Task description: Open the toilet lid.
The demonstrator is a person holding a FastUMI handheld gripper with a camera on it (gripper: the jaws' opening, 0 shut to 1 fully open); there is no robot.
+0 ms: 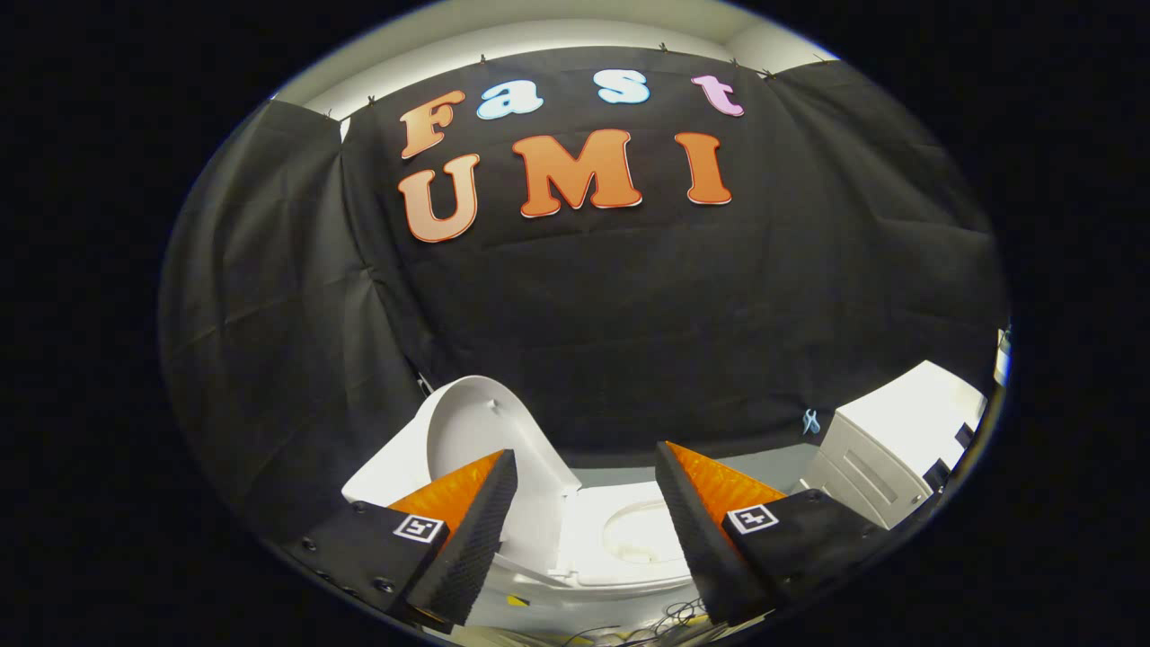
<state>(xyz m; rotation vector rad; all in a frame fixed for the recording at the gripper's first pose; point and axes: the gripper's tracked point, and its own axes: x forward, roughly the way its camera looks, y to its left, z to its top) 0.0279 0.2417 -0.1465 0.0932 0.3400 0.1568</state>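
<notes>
A white toilet stands low ahead of the fingers, turned sideways to me. Its lid is raised upright, leaning back toward the cistern side at the left fingertip. The seat and bowl lie flat between and just beyond the two fingertips. My gripper hovers above the toilet with its black-and-orange fingers spread wide apart and nothing between them. The left finger overlaps the lower part of the lid in view; whether it touches is not clear.
A white cabinet with drawers stands to the right of the toilet, beyond the right finger. Black cloth walls close in behind and on the left. Some dark cables lie on the floor below the toilet.
</notes>
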